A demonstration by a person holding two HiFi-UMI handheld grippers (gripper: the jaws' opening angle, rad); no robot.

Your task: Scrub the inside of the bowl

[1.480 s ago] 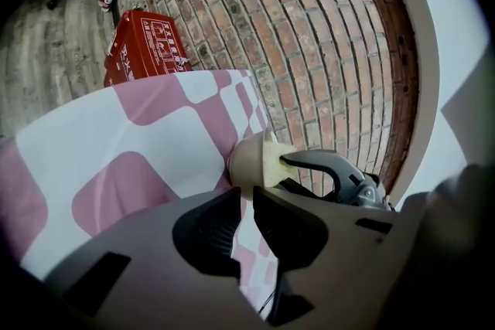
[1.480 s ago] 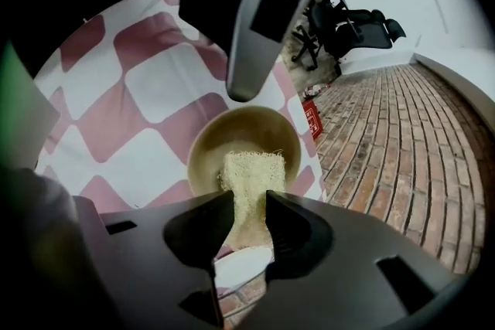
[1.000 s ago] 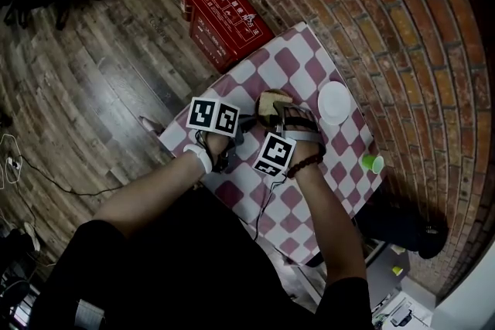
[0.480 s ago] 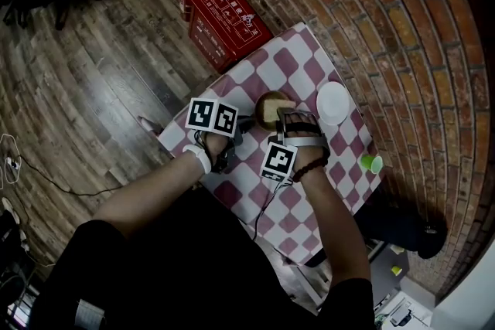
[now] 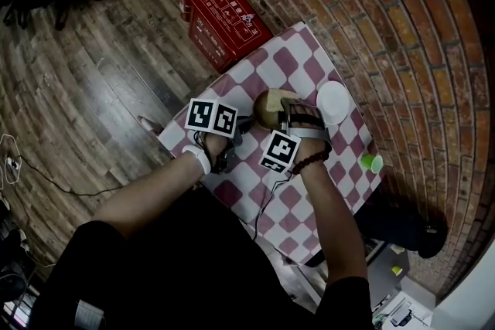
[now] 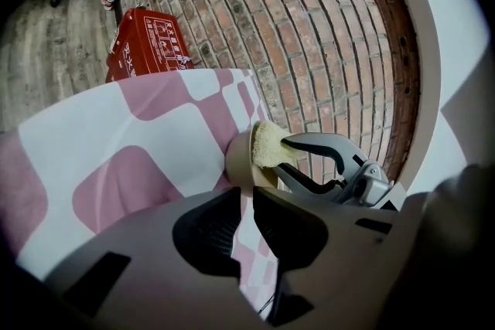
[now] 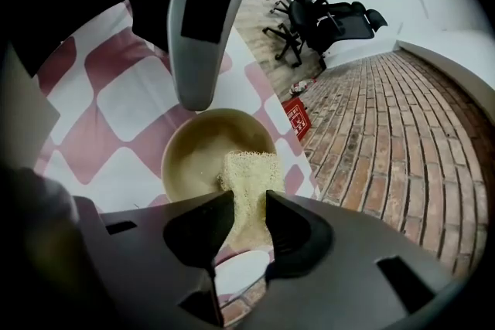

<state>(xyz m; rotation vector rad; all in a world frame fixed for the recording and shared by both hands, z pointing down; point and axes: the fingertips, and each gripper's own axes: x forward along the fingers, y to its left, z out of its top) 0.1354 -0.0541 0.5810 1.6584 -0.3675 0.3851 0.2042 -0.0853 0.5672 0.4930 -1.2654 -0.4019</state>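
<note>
A tan bowl (image 5: 265, 110) stands tipped on the pink-and-white checked table (image 5: 298, 66). My left gripper (image 5: 236, 131) reaches its near rim; in the left gripper view the jaws (image 6: 246, 197) are nearly closed right at the bowl (image 6: 238, 160), apparently pinching the rim. My right gripper (image 5: 292, 118) is shut on a yellow sponge (image 5: 284, 97). In the right gripper view the sponge (image 7: 247, 174) sticks out past the jaws (image 7: 249, 202) and presses on the inside of the bowl (image 7: 193, 158). The left gripper view shows the sponge (image 6: 268, 144) in the bowl's mouth.
A white plate (image 5: 334, 103) lies just right of the bowl, near the brick wall (image 5: 402, 27). A green cup (image 5: 373, 163) stands by the table's right edge. A red box (image 5: 228, 19) sits on the wooden floor beyond the table.
My right gripper has shifted to and fro with the sponge inside the bowl, and the bowl now looks more tipped. The left gripper has hardly moved.
</note>
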